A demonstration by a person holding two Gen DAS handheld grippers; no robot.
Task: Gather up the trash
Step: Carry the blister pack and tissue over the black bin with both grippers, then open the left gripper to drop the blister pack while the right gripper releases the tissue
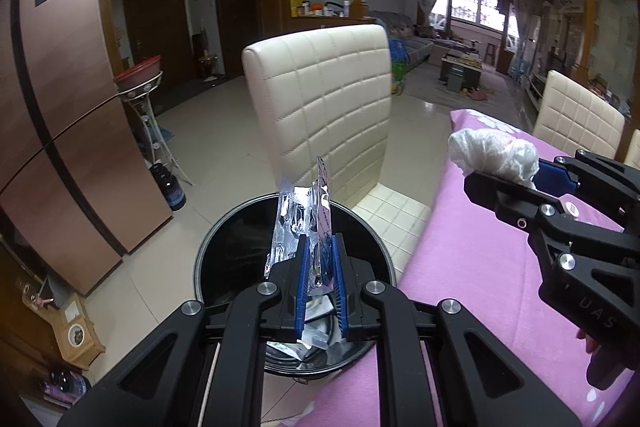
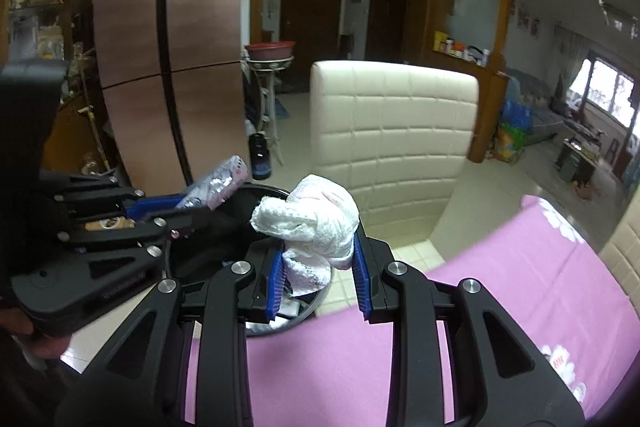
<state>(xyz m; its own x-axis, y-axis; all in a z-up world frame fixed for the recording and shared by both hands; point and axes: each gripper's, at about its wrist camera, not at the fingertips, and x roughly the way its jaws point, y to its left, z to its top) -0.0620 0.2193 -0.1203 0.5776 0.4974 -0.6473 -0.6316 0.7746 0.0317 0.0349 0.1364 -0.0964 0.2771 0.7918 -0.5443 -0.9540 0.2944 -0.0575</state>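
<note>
Hovering both loads at the bin's mouth

Carrying trash in each hand, the person holds both pairs of tongs close to a round black bin point(image 1: 224, 259) that stands on the floor just off the edge of the pink-covered tabletop point(image 1: 472, 267).

The left tongs point(image 1: 320, 275) are pinching a crinkled silver wrapper point(image 1: 302, 219), their blue pads nearly together on its lower end. The wrapper stands upright, its long axis running up and away from the pads, and it hangs directly above the bin's opening. I judge a release there would drop it straight in.

The right tongs point(image 2: 318, 275) are clamped on a wad of white tissue point(image 2: 316, 227), which bulges above and beyond the pads. The bin lies ahead of these tongs and to their left, mostly hidden below the wad; the tissue sits near the rim on the tabletop side rather than over the middle. So the left hand is the nearer one to a clean drop, and the right likely needs to travel a little further leftward first.

Seen from the left wrist, the bin's whole rim and the scraps already lying inside it are plain, and the right tongs appear off to the right, above the cloth. Seen from the right wrist, the tissue blocks most of the opening, but this view shows the left tongs side-on with the wrapper point(image 2: 218, 187) poking past them, with a cream chair point(image 2: 396, 147) beyond the bin.
</note>
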